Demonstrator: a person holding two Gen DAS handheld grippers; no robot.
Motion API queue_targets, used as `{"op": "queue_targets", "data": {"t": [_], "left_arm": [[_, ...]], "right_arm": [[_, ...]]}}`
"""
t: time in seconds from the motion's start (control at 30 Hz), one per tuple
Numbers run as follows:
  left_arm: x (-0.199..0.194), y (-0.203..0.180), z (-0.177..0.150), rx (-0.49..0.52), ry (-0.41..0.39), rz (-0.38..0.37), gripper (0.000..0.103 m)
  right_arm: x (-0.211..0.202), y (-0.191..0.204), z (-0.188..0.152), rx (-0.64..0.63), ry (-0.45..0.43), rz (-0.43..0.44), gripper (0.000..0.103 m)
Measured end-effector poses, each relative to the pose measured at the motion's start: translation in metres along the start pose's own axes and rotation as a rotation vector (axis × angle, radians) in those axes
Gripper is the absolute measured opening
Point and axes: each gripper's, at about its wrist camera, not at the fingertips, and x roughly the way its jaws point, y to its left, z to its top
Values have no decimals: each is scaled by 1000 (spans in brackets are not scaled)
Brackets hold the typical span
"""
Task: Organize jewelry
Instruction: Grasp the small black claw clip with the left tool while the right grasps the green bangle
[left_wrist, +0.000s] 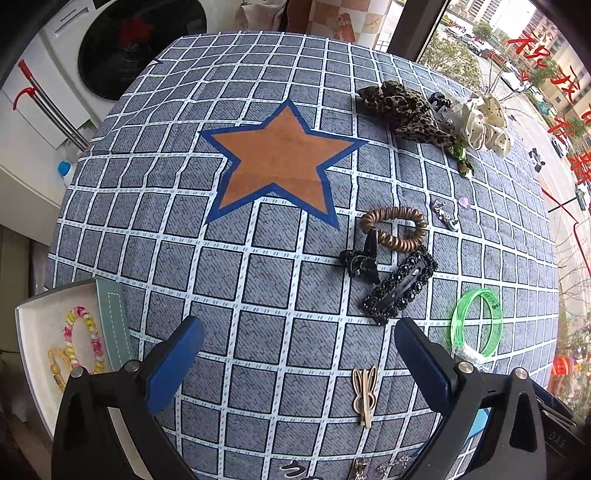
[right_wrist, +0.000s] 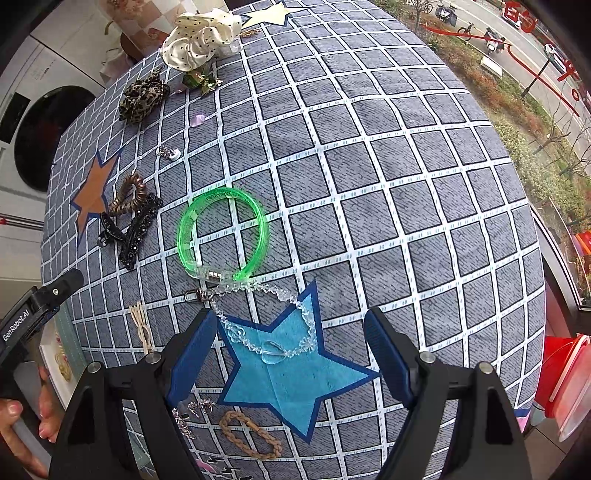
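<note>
Partly hidden or unclear: the white tray (left_wrist: 26, 321) at the table's near left corner is cut off by the left gripper (left_wrist: 299, 354); inside it lie a pink-and-yellow bead bracelet (left_wrist: 83, 338) and a yellowish piece too obscured to name. Small silver items (left_wrist: 445, 214) on the cloth are too small to identify. In the right wrist view a hand (right_wrist: 22, 424) holding the other tool shows only at the left edge.

Materials and shapes: grid-printed grey tablecloth (left_wrist: 258, 295) with an orange star (left_wrist: 277, 162) and a blue star (right_wrist: 291, 376). A translucent green bangle (right_wrist: 221, 232), rigid, lies flat; touching its clasp, a clear crystal bead chain (right_wrist: 273, 350) with a heart bead loops across the blue star. Brown spiral hair tie (left_wrist: 395, 229), black claw clip (left_wrist: 360, 260), black beaded snap clip (left_wrist: 400, 286), beige rabbit-shaped clip (left_wrist: 365, 395), braided tan loop (right_wrist: 251, 434), leopard scrunchie (left_wrist: 402, 110), cream dotted scrunchie (left_wrist: 480, 122).

Tongs: both stand apart, nothing between the pads. The right gripper (right_wrist: 291, 347) hovers over the crystal chain.

Open room: the cloth's left centre and far right lie bare; the table edges fall away on all sides.
</note>
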Motion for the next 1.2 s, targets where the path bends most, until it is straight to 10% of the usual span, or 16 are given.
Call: {"op": "queue_targets", "data": {"t": [0.43,0.77,0.9,1.07,1.2], "left_arm": [[39,-17,35,8,7,32,97],[53,-28,37,69,12,59,66],[50,-39,35,116,-3,57,35],[50,-55,34,152,-9,49,32],[41,-50,28,161,-12,41,32]], "right_arm": [[33,24,47,-62,-8,-12,83],[55,70,71,-140,-32,-87,60],[58,82,67,-174,-41,-130,46],[56,86,52,-195,-62,-149,10],[49,65,45,-167,-67,-110,7]]}}
